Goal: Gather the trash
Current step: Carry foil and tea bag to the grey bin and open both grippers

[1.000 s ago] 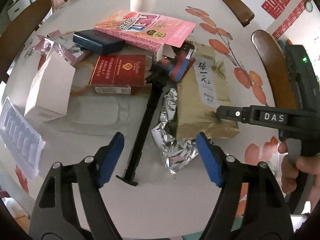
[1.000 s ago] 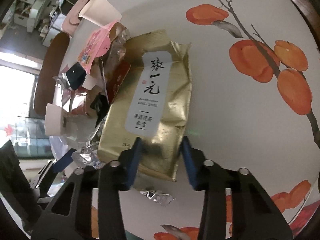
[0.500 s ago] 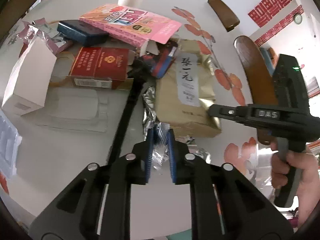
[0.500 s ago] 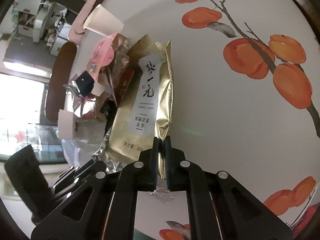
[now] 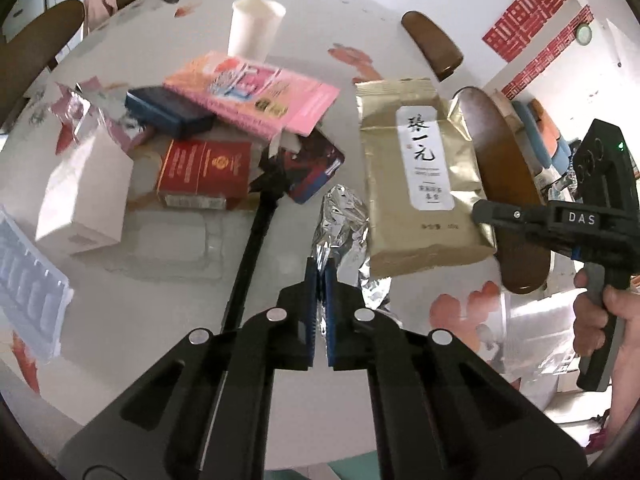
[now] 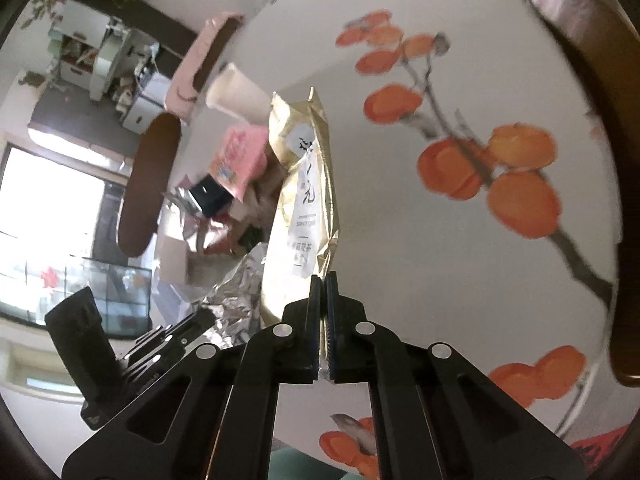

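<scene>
**Both grippers clamped on trash above the cluttered counter**

The white counter [image 5: 280, 360], printed with orange fruit on branches, carries a heap of packaging. The gold bag [image 5: 420, 176] with its white label hangs lifted off the counter, pinched at its lower edge by the right gripper [image 6: 324, 320], whose fingers are pressed together on the bag's seam. The bag tilts upright in the right wrist view. Just beside it, the crumpled foil [image 5: 340, 220] rises from the counter into the left gripper [image 5: 319, 308], whose blue fingers [image 5: 309, 304] are squeezed narrow on the foil's near end.

Behind these lie a pink box [image 5: 256, 92], overlapping a dark blue box [image 5: 168, 110], and a red box [image 5: 204, 172] just below them. A white box [image 5: 84, 196] stands at the left, near a clear plastic tray [image 5: 28, 280]. A black rod [image 5: 252, 248] runs along the counter beside the foil. A paper cup [image 5: 254, 28] stands upright at the far edge.
</scene>
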Tool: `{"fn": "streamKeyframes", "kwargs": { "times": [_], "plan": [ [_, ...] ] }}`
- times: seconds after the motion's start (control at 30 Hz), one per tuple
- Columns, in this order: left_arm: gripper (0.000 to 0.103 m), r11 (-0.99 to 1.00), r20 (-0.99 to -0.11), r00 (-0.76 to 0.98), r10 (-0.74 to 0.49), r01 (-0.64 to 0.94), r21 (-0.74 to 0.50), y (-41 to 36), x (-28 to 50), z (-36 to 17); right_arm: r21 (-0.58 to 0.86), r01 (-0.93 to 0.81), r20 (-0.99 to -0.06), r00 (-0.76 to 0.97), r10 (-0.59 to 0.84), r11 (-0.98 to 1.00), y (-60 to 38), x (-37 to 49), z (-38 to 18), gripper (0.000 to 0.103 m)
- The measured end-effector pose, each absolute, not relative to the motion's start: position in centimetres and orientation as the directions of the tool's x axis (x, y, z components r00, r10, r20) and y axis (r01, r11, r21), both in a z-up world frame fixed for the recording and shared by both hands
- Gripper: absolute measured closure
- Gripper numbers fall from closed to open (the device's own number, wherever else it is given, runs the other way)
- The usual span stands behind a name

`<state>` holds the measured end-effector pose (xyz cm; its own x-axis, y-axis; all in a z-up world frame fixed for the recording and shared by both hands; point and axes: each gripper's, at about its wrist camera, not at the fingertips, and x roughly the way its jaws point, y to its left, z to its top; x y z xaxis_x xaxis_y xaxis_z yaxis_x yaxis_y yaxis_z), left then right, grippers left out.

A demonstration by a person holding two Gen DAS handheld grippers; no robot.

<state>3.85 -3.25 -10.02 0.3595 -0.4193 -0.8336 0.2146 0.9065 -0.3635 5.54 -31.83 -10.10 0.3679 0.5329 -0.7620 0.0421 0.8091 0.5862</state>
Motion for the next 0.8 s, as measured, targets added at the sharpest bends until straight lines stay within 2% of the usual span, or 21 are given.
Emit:
{"fn": "streamKeyframes", "kwargs": {
  "times": [0.23,0.37,0.43,0.6,0.67,0.8],
  "plan": [
    [0.101,0.918,-0.802,0.446,-0.397,0.206,-0.340,-0.8,1.4,-4.1,0.593,-0.098,-0.716,0.389,0.579,0.799,-30.9,5.3,-5.3,0.100],
    [0.101,0.932,-0.771,0.538,-0.341,0.083,-0.354,3.9,-1.4,-1.0,0.612,-0.251,-0.668,0.344,0.660,0.750,-26.7,5.7,-2.6,0.100],
    [0.101,0.940,-0.763,0.584,-0.279,0.004,-0.340,6.3,-3.2,0.3,0.619,-0.341,-0.644,0.296,0.706,0.707,-23.4,6.0,-1.3,0.100],
    [0.101,0.920,-0.759,0.650,-0.033,-0.276,-0.277,13.9,-10.6,2.3,0.604,-0.569,-0.622,0.102,0.776,0.559,-12.1,5.9,0.4,0.100],
    [0.101,0.884,-0.765,0.641,0.062,-0.391,-0.256,17.0,-14.2,1.8,0.593,-0.629,-0.630,0.026,0.776,0.502,-7.4,5.2,0.1,0.100],
    [0.101,0.766,-0.791,0.586,0.176,-0.586,-0.264,23.3,-21.1,-0.9,0.582,-0.709,-0.663,-0.129,0.738,0.399,3.4,2.1,-1.0,0.100]
  ]
}}
